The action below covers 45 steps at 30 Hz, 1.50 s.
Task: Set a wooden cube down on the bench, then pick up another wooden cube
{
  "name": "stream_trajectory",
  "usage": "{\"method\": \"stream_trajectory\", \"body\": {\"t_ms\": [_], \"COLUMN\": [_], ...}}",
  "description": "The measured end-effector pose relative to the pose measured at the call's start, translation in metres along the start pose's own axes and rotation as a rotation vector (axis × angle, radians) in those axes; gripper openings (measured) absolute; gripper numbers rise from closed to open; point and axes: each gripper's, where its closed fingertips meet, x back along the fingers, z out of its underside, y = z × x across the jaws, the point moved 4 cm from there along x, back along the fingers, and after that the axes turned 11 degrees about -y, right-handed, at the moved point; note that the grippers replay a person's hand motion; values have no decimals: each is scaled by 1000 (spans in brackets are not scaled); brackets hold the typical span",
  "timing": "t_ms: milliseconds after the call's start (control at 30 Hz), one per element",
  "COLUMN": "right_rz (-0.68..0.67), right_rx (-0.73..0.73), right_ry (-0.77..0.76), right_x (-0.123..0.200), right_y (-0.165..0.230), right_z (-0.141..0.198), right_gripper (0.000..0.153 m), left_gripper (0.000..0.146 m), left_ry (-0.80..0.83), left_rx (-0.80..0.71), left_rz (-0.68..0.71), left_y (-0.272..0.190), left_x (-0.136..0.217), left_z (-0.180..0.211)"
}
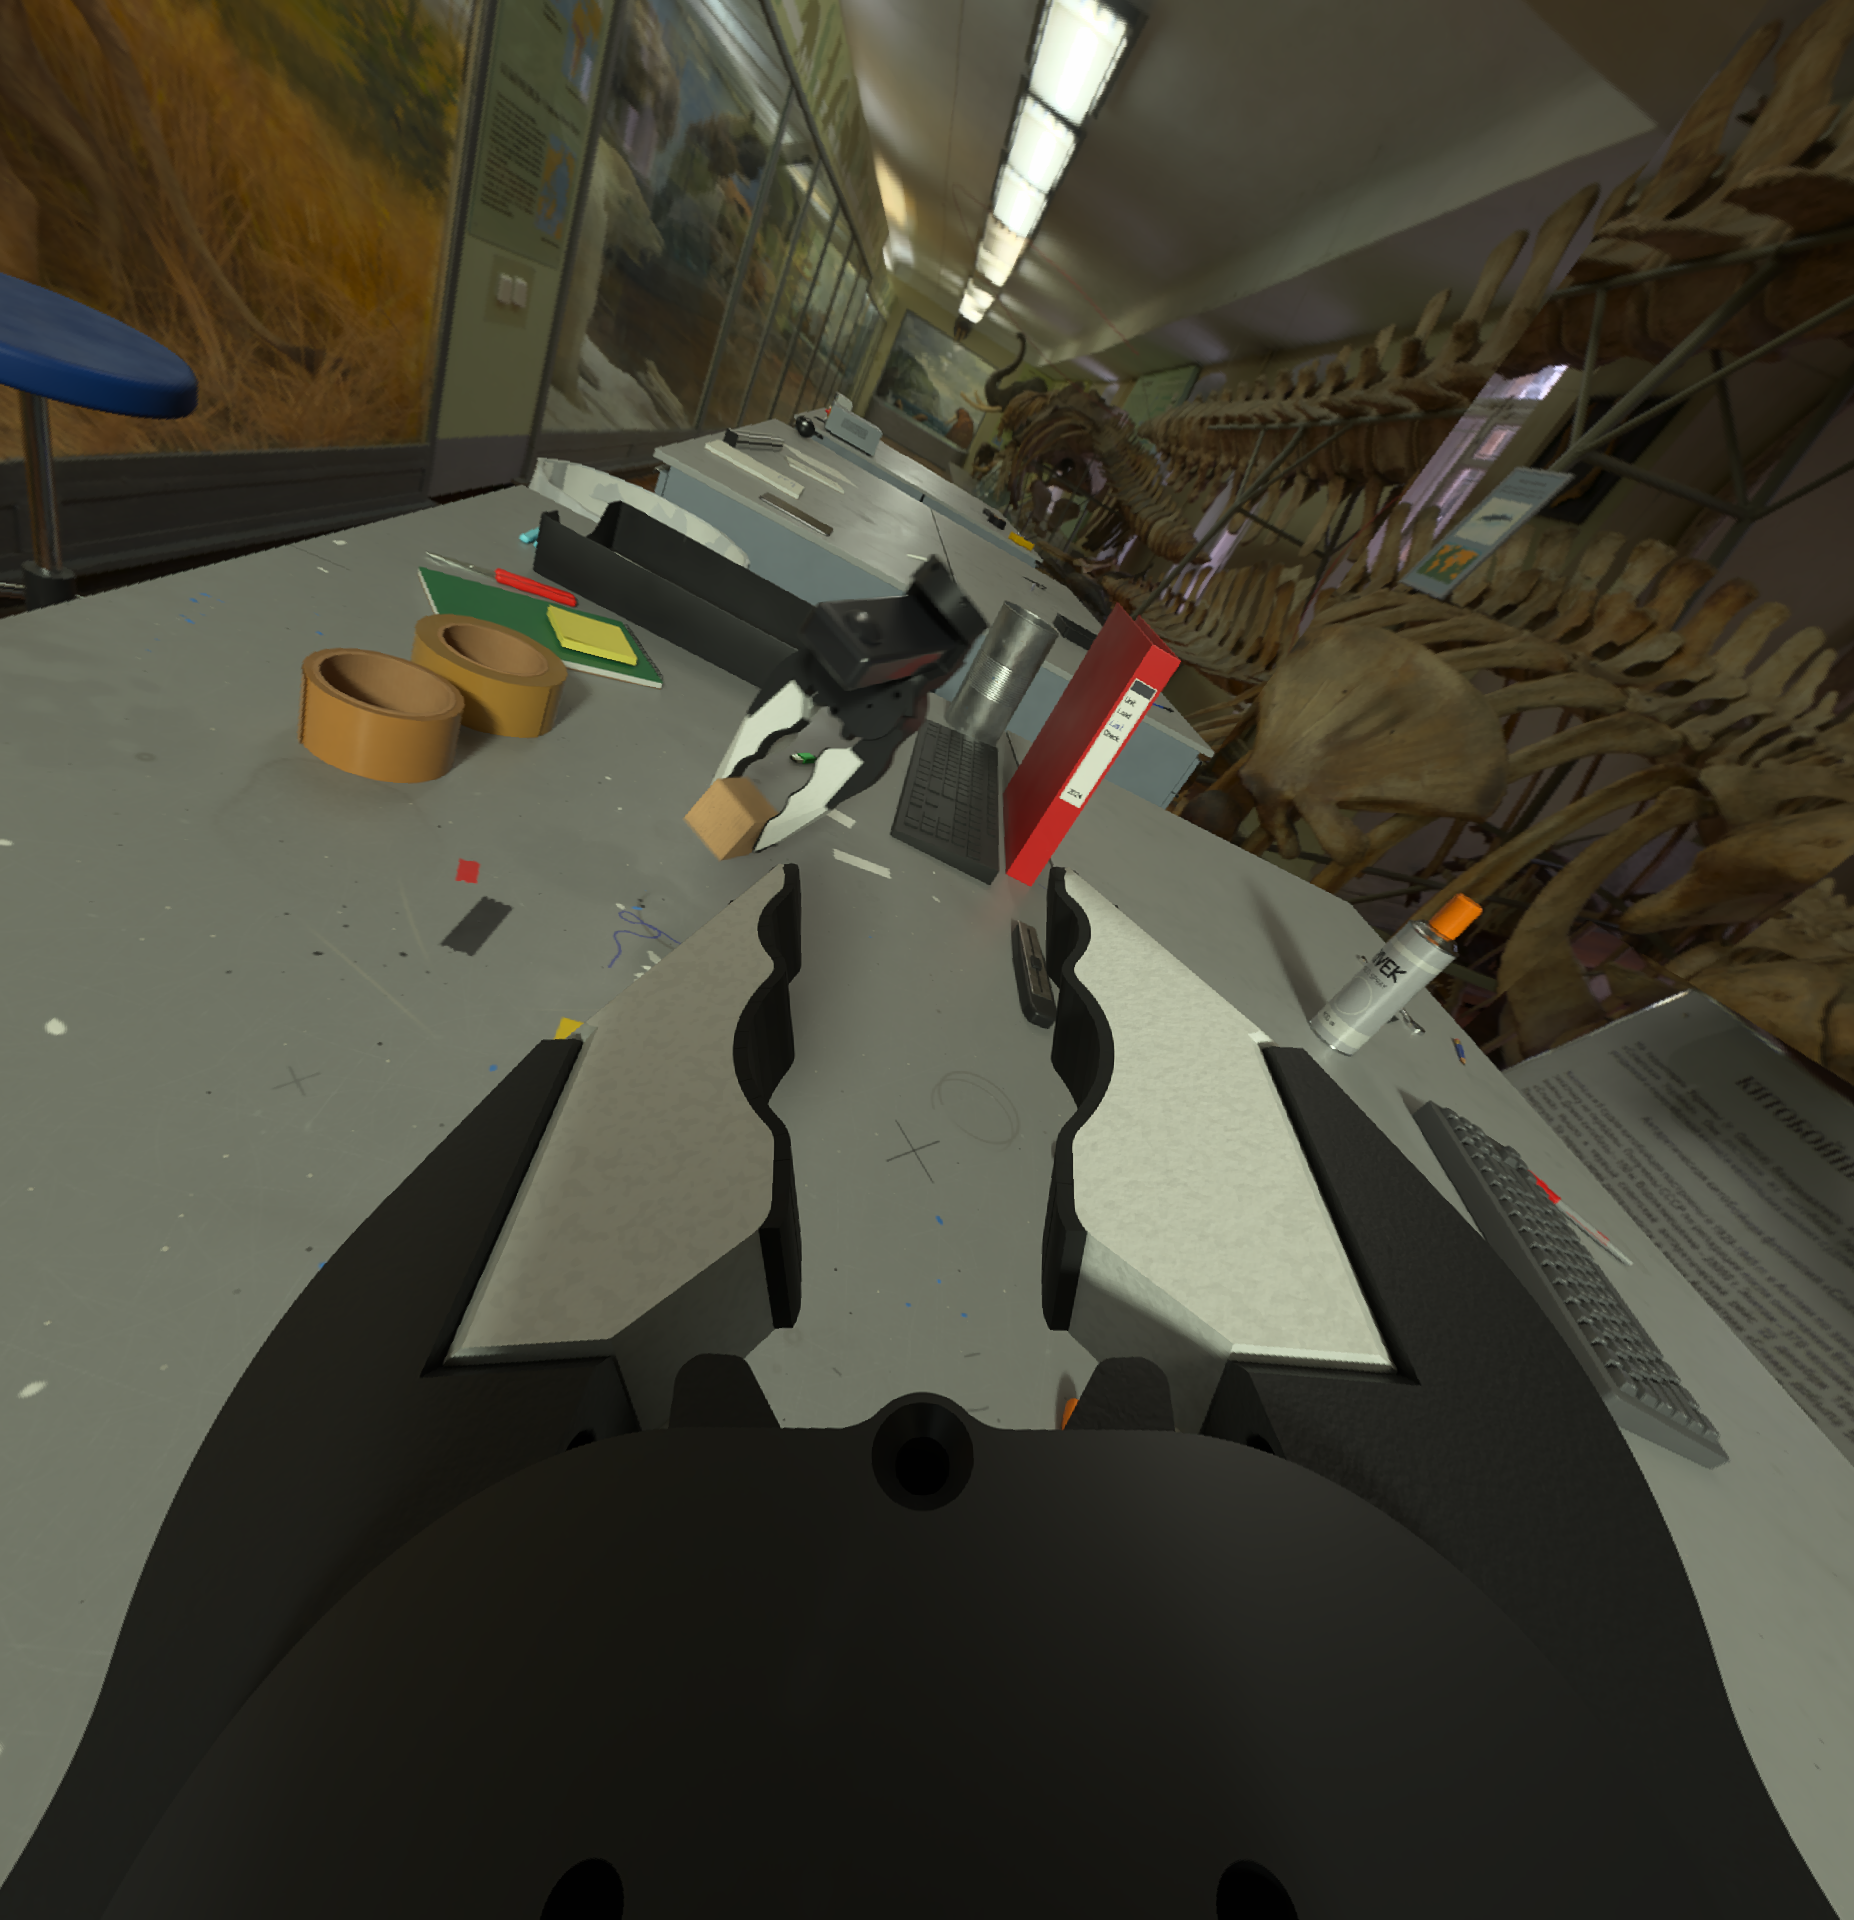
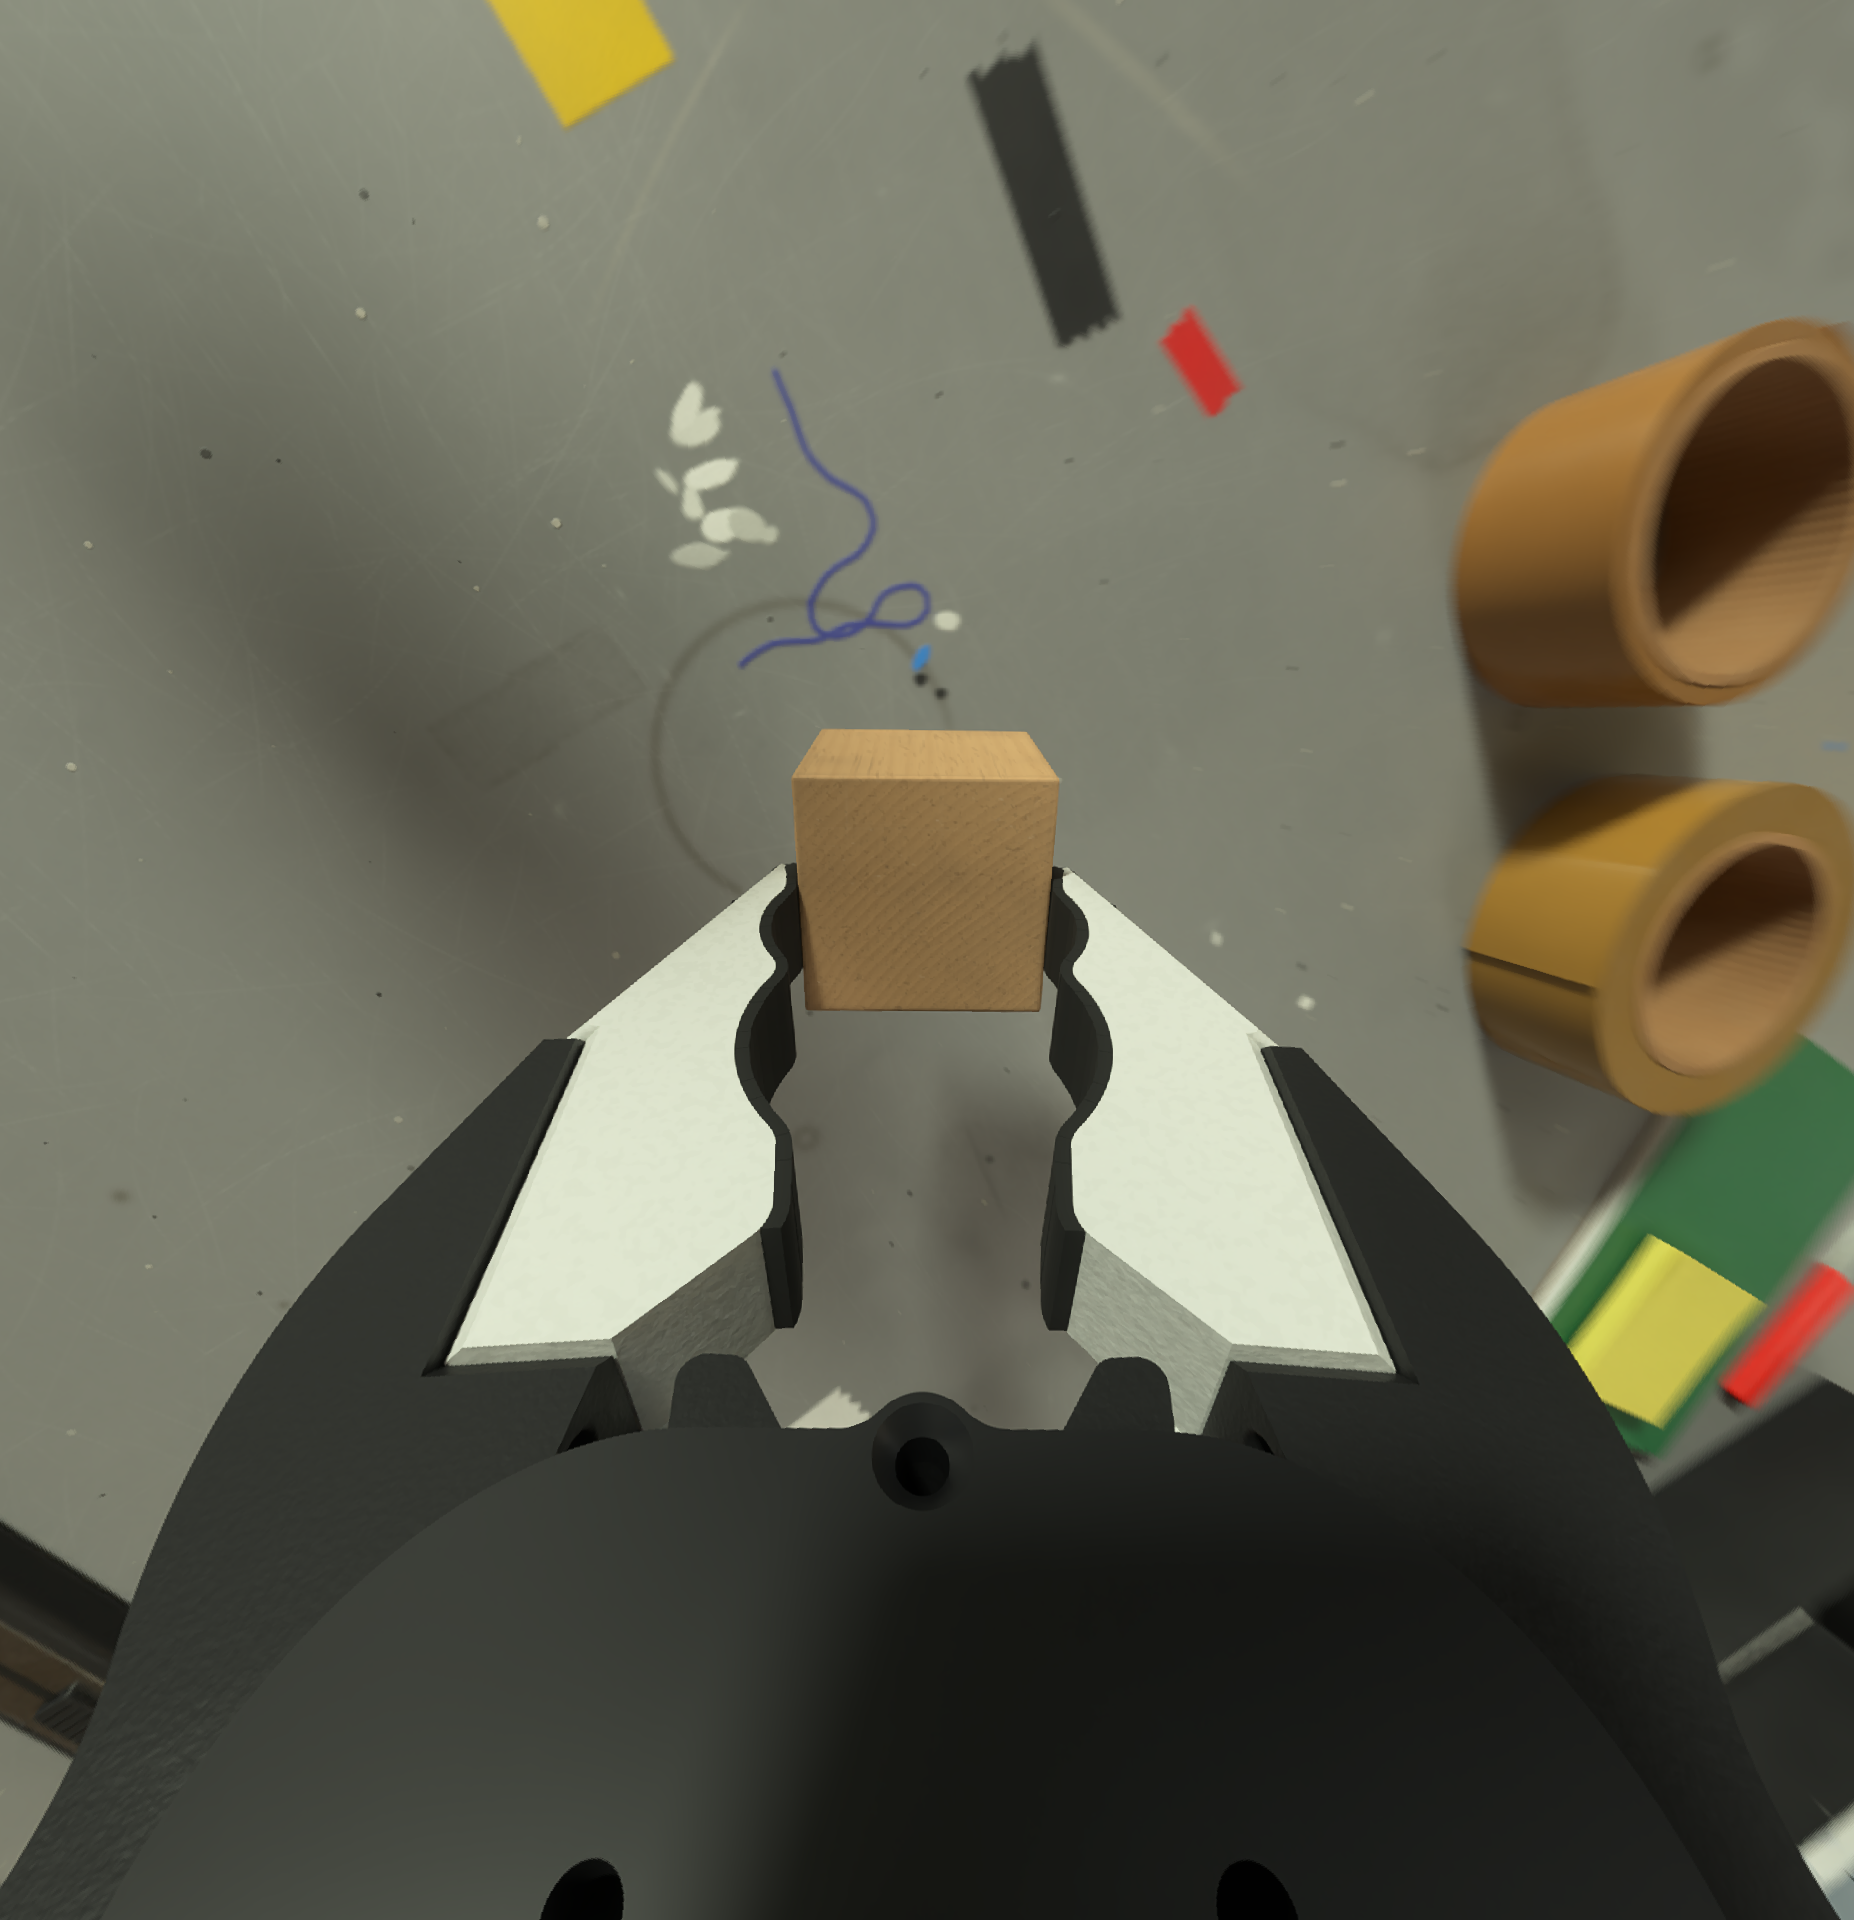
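My right gripper (image 2: 923, 904) is shut on a light wooden cube (image 2: 923, 873), held at the fingertips above the grey bench (image 2: 279, 727). The left wrist view shows the same cube (image 1: 731, 818) in the right gripper (image 1: 772, 810), tilted down just over the bench (image 1: 175, 987). My left gripper (image 1: 923, 904) is open and empty, low over the bench, with the cube a short way ahead of it to the left. I see only one cube.
Two brown tape rolls (image 1: 424, 696) (image 2: 1661, 717) sit on the bench beside a green notebook (image 1: 549, 623) with a yellow pad. Ahead of the left gripper stand a red binder (image 1: 1089, 748), a dark keyboard (image 1: 949, 800), a metal cylinder (image 1: 1001, 670); a spray can (image 1: 1385, 977) lies to the right.
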Motion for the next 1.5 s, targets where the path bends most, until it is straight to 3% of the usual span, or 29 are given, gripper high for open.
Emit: {"method": "stream_trajectory", "body": {"t_ms": [133,400,767,967,1067,1167,1233,1300,1433,1500], "right_rz": [-121,-254,-253,-123,-25,91,206,305,390,395], "right_rx": [24,50,18,25,19,57,94,117,150,168], "right_ry": [118,168,129,13,-13,-128,-199,-259,-295,-279], "right_x": [-30,-49,-62,-26,1,30,48,62,72,71], "right_y": [8,26,21,11,6,1,-6,-11,-12,-9], "right_z": [11,4,9,-6,-8,-20,-32,-45,-65,-71], "right_gripper": [47,47,49,57,59,60,59,56,55,56], "left_gripper": [46,46,46,47,45,40,40,40,40,50], "left_ry": [11,30,71,126,190,285,347,391,454,510], "left_rx": [30,92,102,8,-141,-240,-226,-127,69,93], "left_rz": [39,80,104,61,-210,-778,-1089,-1225,-1294,-1402], "left_y": [-1,-1,-5,-13,3,47,75,100,153,179], "left_x": [-2,-8,-11,12,51,116,157,180,197,208], "left_z": [3,9,14,5,-3,-7,-6,3,30,43]}}
